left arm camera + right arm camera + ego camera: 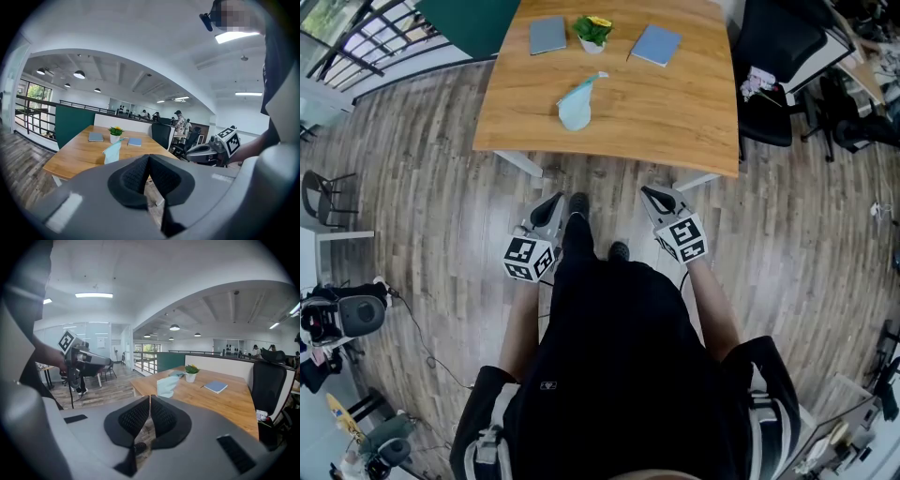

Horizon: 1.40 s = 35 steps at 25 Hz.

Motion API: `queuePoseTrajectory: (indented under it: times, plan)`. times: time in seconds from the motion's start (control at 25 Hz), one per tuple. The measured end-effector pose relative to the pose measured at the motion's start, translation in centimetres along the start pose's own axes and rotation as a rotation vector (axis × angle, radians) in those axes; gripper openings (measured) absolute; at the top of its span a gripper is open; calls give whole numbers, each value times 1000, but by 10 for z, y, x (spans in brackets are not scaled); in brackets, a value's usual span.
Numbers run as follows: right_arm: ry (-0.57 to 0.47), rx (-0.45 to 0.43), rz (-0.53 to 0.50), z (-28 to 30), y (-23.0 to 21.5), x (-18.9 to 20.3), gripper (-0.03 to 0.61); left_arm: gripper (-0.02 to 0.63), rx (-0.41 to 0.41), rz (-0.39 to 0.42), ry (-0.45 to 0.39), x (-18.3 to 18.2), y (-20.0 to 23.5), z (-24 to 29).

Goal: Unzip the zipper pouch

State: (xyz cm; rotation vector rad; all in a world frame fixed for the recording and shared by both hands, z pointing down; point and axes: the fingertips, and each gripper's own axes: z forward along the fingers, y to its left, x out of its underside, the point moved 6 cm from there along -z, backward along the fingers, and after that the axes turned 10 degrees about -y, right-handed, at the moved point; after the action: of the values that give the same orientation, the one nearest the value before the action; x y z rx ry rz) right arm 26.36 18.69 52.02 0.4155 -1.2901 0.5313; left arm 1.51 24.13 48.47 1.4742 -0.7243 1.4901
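Noting the zipper pouch (576, 107), pale blue, lying on the table (675, 117) toward its near edge, left of centre in the head view. Reading its long axis as a diagonal: broad body at the near-left end, narrow tip pointing far-right toward the small potted plant (593, 31). Seeing a grey notebook (547, 35) left of the plant and a blue notebook (656, 44) right of it, both along the far side, well apart from the pouch.

Holding the left gripper (553, 201) and the right gripper (651, 194) short of the table, over the wooden floor (422, 187), both aimed at the near edge, neither touching the pouch. Finding the fingers of each pressed together with nothing between them, meeting along a thin seam in both gripper views.

Getting from the head view alone the plan layout: the diagonal lie of the pouch, the two grippers side by side. Getting from the gripper views what the head view is flattening: the pouch rising off the wood, seemingly upright, tip uppermost and leaning toward the plant. Catching in the left gripper view the right gripper with its marker cube (228, 140) off to the right, plus people (180, 123) standing far behind the table. Catching in the right gripper view the left gripper off to the left and a black chair (269, 380) at the table's right end.
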Motion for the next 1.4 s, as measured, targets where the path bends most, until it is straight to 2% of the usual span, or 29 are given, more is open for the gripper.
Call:
queuePoseTrajectory:
  times: [0.12,0.24,0.4,0.72,1.04,1.4]
  plan:
    - [-3,-3,9,0,0,-1,42,20,9,-13,-3,-1,0,0]
    - [-15,-12,17,0,-1,0,85,67,24,-21,3,0,-2,2]
    - [-28,-28,28,2,-2,1,175,109,39,-24,14,2,-3,8]
    - [-35,-38,19,0,-2,0,258,158,45,-22,7,-1,-8,10]
    - [-29,-44,16,2,-2,3,325,186,37,-23,14,0,-4,12]
    - [-32,-33,18,0,-10,4,339,196,57,-18,20,-1,-6,23]
